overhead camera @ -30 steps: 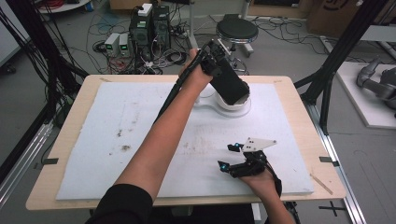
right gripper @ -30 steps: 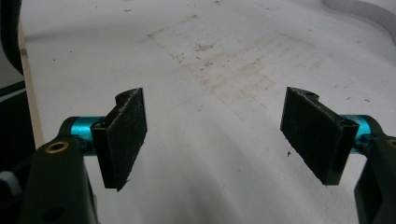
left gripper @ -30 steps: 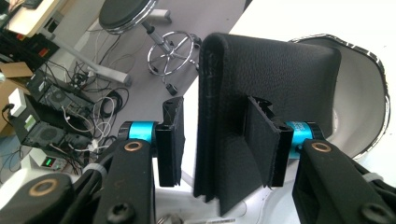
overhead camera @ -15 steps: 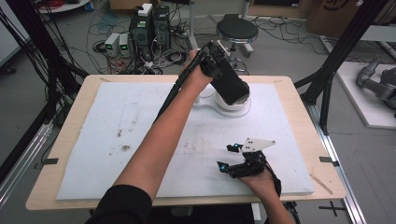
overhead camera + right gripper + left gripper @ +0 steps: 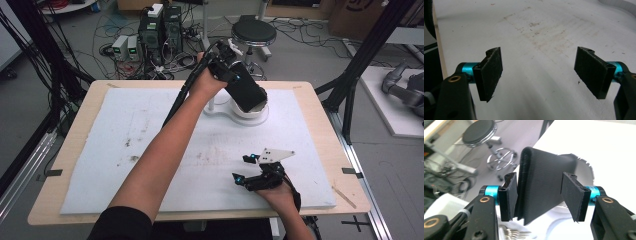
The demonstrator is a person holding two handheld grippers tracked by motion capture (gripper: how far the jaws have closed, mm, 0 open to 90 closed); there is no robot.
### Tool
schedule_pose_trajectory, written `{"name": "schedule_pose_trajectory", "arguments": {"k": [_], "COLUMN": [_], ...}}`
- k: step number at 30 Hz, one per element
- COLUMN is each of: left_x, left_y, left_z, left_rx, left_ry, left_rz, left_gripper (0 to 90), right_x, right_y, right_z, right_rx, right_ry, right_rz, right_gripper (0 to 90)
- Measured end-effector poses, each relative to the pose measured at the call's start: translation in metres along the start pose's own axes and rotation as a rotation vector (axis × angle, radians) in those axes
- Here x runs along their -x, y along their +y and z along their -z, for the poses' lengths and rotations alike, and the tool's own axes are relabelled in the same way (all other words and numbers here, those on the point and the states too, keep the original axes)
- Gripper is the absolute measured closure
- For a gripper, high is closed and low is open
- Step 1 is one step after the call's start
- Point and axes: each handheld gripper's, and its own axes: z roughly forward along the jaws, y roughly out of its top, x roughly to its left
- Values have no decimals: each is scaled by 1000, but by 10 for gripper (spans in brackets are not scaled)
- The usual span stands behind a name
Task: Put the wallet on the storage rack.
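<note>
- Left tongs [image 5: 539, 195] up at the far middle of the table, jaws set around a flat black rectangular slab [image 5: 541, 185]; one pad [image 5: 510, 192] touching its edge, the other pad [image 5: 572, 195] just off its face, so a firm clamp cannot be told.
- Seen from the high view, same left tongs [image 5: 227, 62] tilted down toward the right, the black slab [image 5: 246, 92] slanting into a round white dish-like base [image 5: 250, 112].
- Slab's lower end resting in or just above that white base; contact hard to tell.
- Right tongs [image 5: 539, 75] spread wide, nothing between the pads, hovering low over bare white sheet.
- From the high view, right tongs [image 5: 247, 170] at the near right of the table, grey three-cornered plate [image 5: 275, 155] on top, hand [image 5: 277, 192] behind them at the near edge.
- Large white foam sheet [image 5: 125, 150] covering most of the light wooden table [image 5: 350, 150], marked with faint brown smudges at left and centre.
- Beyond the far edge: a round black stool [image 5: 253, 32] on chrome legs, and grey electronic boxes with tangled cables [image 5: 150, 40] on the floor.
</note>
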Motion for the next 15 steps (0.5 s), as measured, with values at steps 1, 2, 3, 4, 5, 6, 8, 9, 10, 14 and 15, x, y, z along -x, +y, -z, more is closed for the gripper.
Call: {"name": "schedule_pose_trajectory", "arguments": {"k": [1,2,3,4,5,6,8,9,10,14,15], "left_x": [0,-1,-1,-2,-3,-3,-5,-7,-8,-11,-12], "left_y": [-1,-2,-3,-4,-5,-7,-11,-15,-17,-33,-36], "left_z": [3,5,8,11,14,17,24,30,33,49,52], "left_rx": [14,23,29,34,44,51,72,98,112,161,171], "left_ry": [-7,-11,-20,-30,-40,-47,-75,-109,-129,-211,-225], "left_rz": [10,20,24,31,36,43,66,95,105,147,154], "left_gripper": [467,463,460,458,457,453,450,439,437,437,436], "right_x": [0,0,-1,-1,-2,-2,-2,-2,-2,-2,-3], "right_y": [0,0,0,1,1,1,1,1,1,1,2], "right_z": [-1,-1,-2,-3,-3,-4,-4,-4,-4,-5,-5], "right_rx": [-2,-5,-5,-7,-10,-8,-12,-11,-11,-11,-10], "right_ry": [-1,0,-1,0,1,1,2,3,2,6,8], "right_rz": [1,2,4,4,7,10,15,15,16,15,15], "right_gripper": [231,231,231,231,231,231,231,231,231,231,231]}}
